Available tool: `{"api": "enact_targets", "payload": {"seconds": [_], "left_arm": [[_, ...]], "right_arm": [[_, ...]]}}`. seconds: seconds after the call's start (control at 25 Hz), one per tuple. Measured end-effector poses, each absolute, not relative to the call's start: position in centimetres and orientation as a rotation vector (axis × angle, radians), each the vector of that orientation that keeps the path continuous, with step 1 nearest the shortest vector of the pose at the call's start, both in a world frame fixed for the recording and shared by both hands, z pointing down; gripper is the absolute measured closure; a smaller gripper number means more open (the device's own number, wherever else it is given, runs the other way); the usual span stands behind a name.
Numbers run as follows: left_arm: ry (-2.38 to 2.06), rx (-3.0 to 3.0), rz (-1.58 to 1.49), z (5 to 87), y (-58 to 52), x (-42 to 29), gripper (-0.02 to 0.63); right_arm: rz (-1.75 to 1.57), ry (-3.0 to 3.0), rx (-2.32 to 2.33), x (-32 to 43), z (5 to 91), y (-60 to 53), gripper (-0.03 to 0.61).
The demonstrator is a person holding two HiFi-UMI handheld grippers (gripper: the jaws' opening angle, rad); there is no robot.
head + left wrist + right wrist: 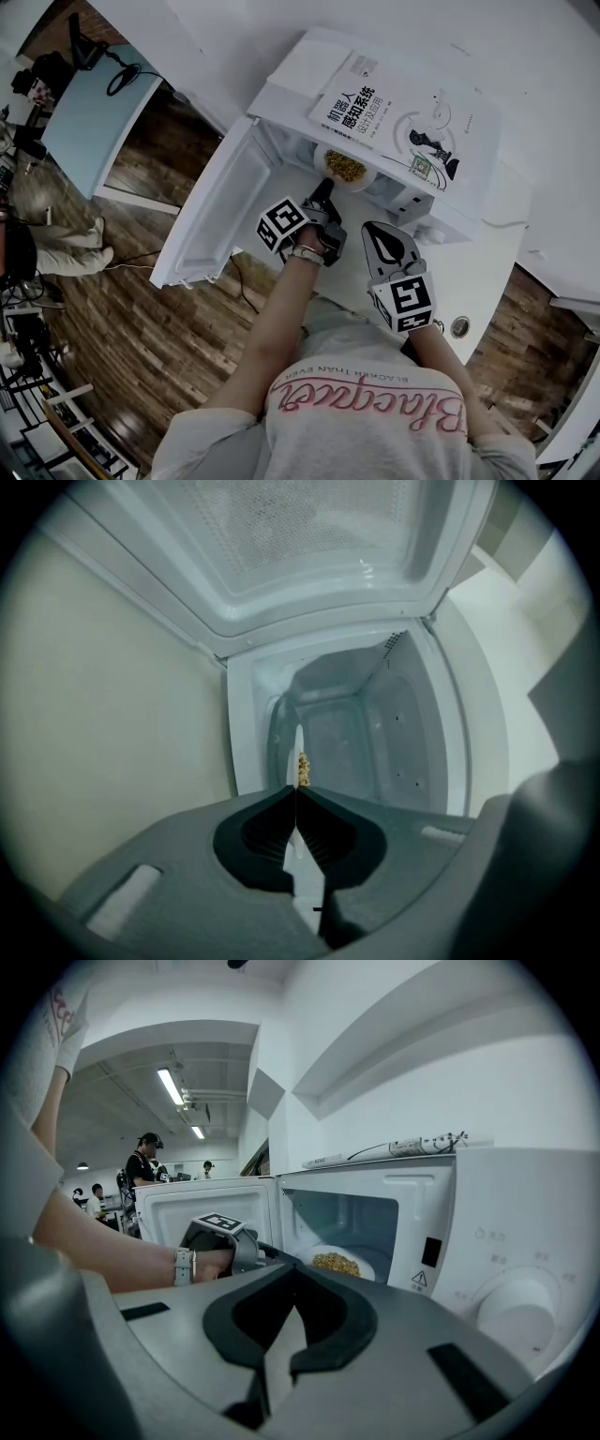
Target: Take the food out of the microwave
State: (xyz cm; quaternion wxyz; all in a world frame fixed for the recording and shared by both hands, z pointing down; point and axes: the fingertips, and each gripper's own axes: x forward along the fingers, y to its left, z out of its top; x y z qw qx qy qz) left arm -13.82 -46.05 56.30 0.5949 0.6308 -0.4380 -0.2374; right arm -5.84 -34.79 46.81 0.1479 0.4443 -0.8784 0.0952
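Note:
A white plate (349, 170) of yellow food sits in the open white microwave (281, 89). My left gripper (322, 194) reaches into the cavity and is shut on the plate's near rim. In the left gripper view the plate (298, 747) shows edge-on between the closed jaws of the left gripper (296, 791), a bit of food (303, 769) just past them. The right gripper view shows the plate (339, 1263) at the cavity's mouth with the left gripper (221, 1239) on it. My right gripper (372, 228) hangs shut and empty in front of the microwave's control panel (502, 1269).
The microwave door (208, 220) swings open to the left. A book (403, 114) lies on top of the microwave. The microwave stands on a white table (483, 272) against a white wall. People (145, 1162) stand far off at the left; wooden floor (169, 328) lies below.

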Motion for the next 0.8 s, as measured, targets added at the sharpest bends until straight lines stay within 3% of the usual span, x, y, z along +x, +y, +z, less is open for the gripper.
{"api": "enact_targets", "payload": {"seconds": [0.8], "left_arm": [[-1.028,1.528,-0.646,51.5,-38.8,-13.9,0.604]], "right_arm": [[0.182,-2.618,1.286,-4.6,43.9,-30.3,0.568]]}}
